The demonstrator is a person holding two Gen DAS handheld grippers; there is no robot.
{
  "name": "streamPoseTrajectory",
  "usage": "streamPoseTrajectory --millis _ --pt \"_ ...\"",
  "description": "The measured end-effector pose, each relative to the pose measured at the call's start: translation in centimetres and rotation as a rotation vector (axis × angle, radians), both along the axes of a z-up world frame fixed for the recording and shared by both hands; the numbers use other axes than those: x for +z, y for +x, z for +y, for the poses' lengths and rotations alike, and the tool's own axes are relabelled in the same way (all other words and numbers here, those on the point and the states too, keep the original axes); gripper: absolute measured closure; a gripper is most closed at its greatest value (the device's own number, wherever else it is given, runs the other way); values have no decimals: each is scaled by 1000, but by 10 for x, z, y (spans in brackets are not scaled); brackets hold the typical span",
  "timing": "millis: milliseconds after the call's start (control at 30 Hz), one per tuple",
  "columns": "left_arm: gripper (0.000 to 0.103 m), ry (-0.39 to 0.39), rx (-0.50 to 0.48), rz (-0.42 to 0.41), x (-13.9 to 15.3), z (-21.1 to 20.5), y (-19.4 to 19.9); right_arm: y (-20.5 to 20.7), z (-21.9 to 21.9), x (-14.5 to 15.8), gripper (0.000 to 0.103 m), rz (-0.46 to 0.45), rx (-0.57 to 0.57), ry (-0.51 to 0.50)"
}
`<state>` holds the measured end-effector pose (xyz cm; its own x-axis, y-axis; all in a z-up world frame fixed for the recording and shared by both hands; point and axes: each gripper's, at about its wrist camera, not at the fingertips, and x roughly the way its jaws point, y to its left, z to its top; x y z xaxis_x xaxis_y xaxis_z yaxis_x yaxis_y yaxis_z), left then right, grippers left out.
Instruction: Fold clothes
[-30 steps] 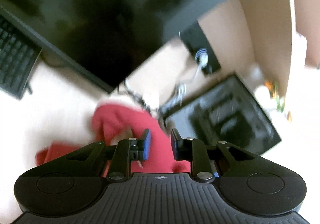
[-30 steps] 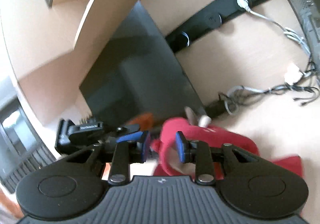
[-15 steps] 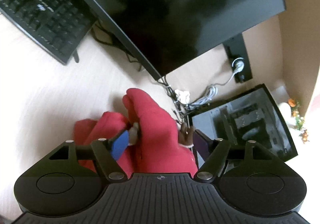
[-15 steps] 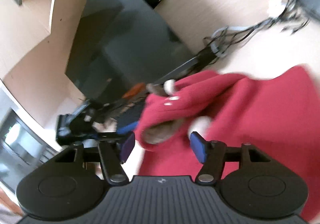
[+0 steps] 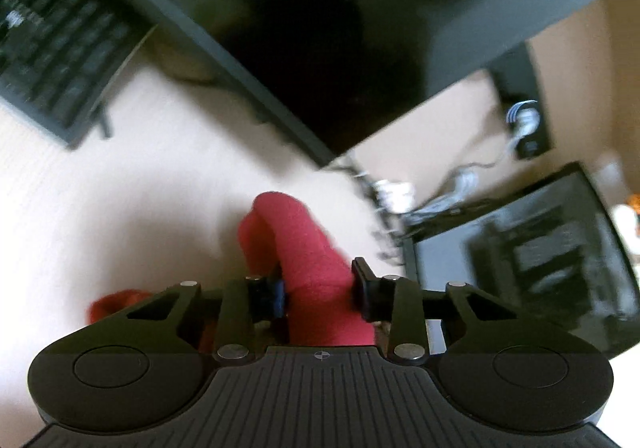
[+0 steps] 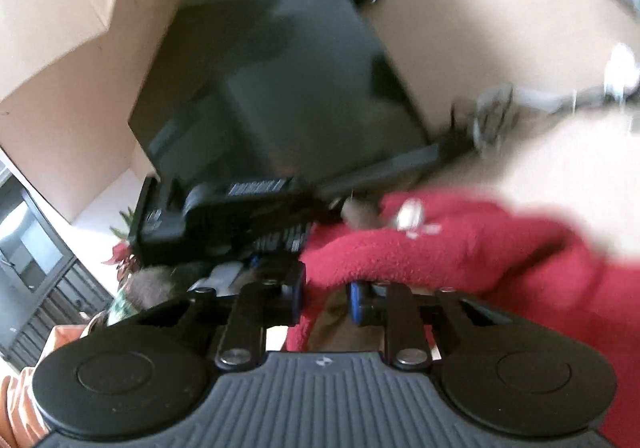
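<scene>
A red fleece garment [image 5: 304, 260] lies bunched on the pale desk [image 5: 120, 208]. My left gripper [image 5: 318, 294] is shut on a thick fold of it, and the fold stands up between the fingers. In the right wrist view the same red garment [image 6: 460, 252] has white marks and a brown lining. My right gripper [image 6: 324, 300] is shut on its near edge. The left gripper's black body [image 6: 224, 216] shows just beyond it. Both views are blurred.
A large dark monitor [image 5: 360, 8] stands close behind the garment. A black keyboard [image 5: 48, 40] lies at the far left. A tangle of cables [image 5: 400, 200] and a black glass-sided computer case [image 5: 520, 268] are at the right. A wooden wall panel [image 6: 60, 48] rises behind.
Half a second ago both grippers were open around the garment. Both have now closed on red cloth. The cameras have shifted and the garment is bunched higher.
</scene>
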<state>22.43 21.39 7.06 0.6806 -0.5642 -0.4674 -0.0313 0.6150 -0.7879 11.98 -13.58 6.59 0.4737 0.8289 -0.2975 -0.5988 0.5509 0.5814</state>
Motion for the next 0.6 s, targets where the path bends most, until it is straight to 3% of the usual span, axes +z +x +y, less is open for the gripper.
streamPoseTrajectory --millis 167,300,433,600 --pt "70 -22 -57 -83 24 -14 -20 -1 -44 42 82 -140 -25 -7" --pt "70 -20 -110 -118 29 -23 -46 -24 -70 46 82 -173 7 -91" --pt "73 11 -175 -111 13 -29 -88 -54 -84 17 82 -108 89 -166" --pt "71 57 -182 47 -47 -28 -127 -77 -78 -57 82 97 141 -236"
